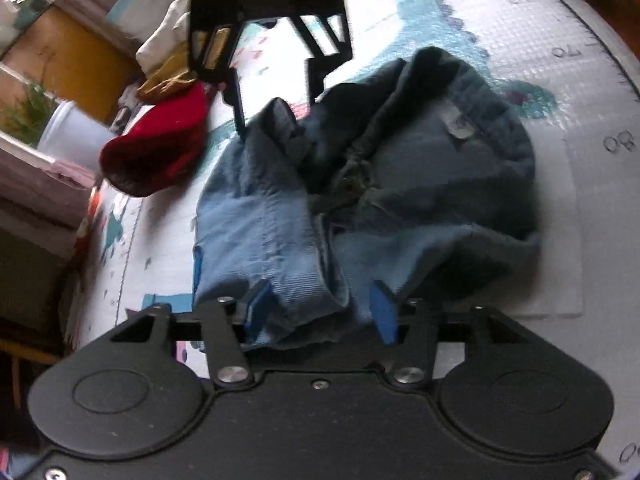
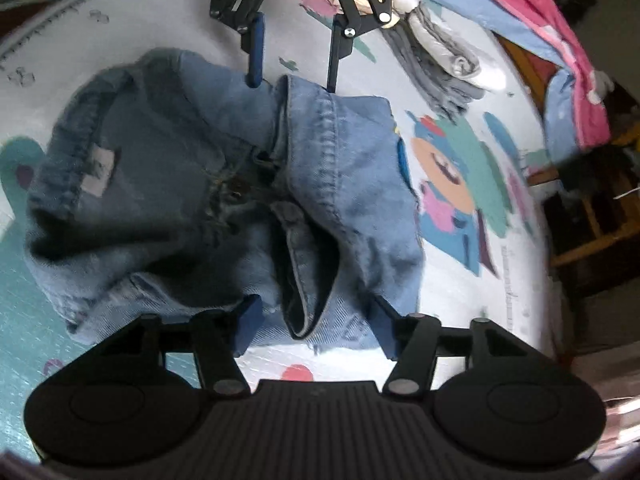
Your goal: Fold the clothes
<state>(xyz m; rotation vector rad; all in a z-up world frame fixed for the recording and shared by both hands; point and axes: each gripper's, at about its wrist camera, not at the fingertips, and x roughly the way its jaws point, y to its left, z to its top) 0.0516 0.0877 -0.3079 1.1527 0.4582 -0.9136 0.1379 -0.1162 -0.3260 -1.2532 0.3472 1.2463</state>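
Denim hems of the jeans (image 2: 224,184) lie between both your claws, left gripper (image 1: 320,312) and right gripper (image 2: 316,320) apart at opposite edges, unclamped, ready for folding.

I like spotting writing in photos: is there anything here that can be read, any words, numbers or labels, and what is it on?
"70": printed by the ruler-like scale along the edge of the play mat.
"80": further along the same scale.
A third number at the scale's lower end is cut off, unreadable.
Numbers on the mat in the right wrist view: too blurred.
Small print line on the mat: too small.
Tag inside the jeans waistband: blurred, unreadable.
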